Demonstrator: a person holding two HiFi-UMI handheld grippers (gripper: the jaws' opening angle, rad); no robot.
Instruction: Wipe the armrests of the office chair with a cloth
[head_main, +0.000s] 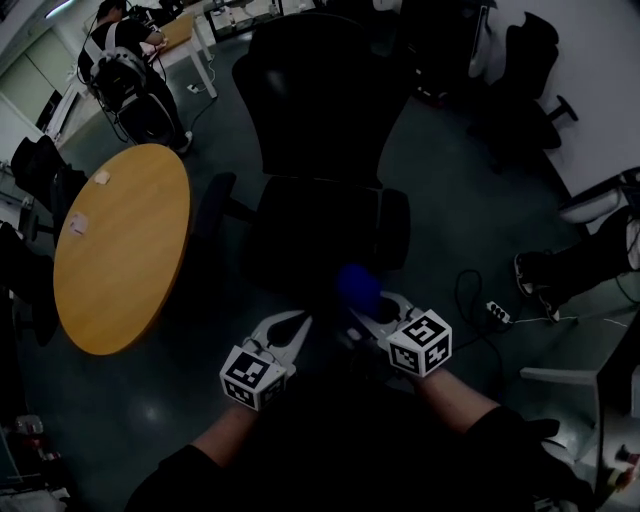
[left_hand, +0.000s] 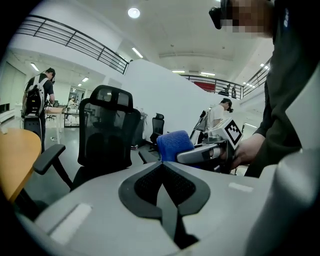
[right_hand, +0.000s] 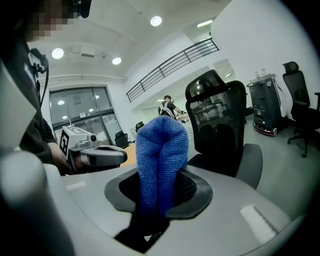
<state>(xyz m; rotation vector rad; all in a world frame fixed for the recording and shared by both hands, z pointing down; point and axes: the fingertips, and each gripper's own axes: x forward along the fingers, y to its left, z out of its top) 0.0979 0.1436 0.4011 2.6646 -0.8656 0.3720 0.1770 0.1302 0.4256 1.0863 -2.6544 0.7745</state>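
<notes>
A black office chair (head_main: 322, 150) stands straight ahead, its seat facing me. Its armrests (head_main: 213, 212) (head_main: 396, 226) flank the seat. My right gripper (head_main: 364, 300) is shut on a folded blue cloth (head_main: 358, 285), held just before the seat's front edge. In the right gripper view the blue cloth (right_hand: 160, 155) stands up between the jaws, with the chair (right_hand: 220, 125) and one armrest (right_hand: 250, 165) behind it. My left gripper (head_main: 302, 320) hangs beside it, shut on nothing. The left gripper view shows the chair (left_hand: 107, 135), an armrest (left_hand: 47, 159) and the cloth (left_hand: 174, 145).
A round wooden table (head_main: 120, 250) stands close on the left of the chair. A person with a backpack (head_main: 120, 60) stands far left. More black chairs (head_main: 530, 80) are at the back right. A power strip (head_main: 497, 312) with cables lies on the floor to the right.
</notes>
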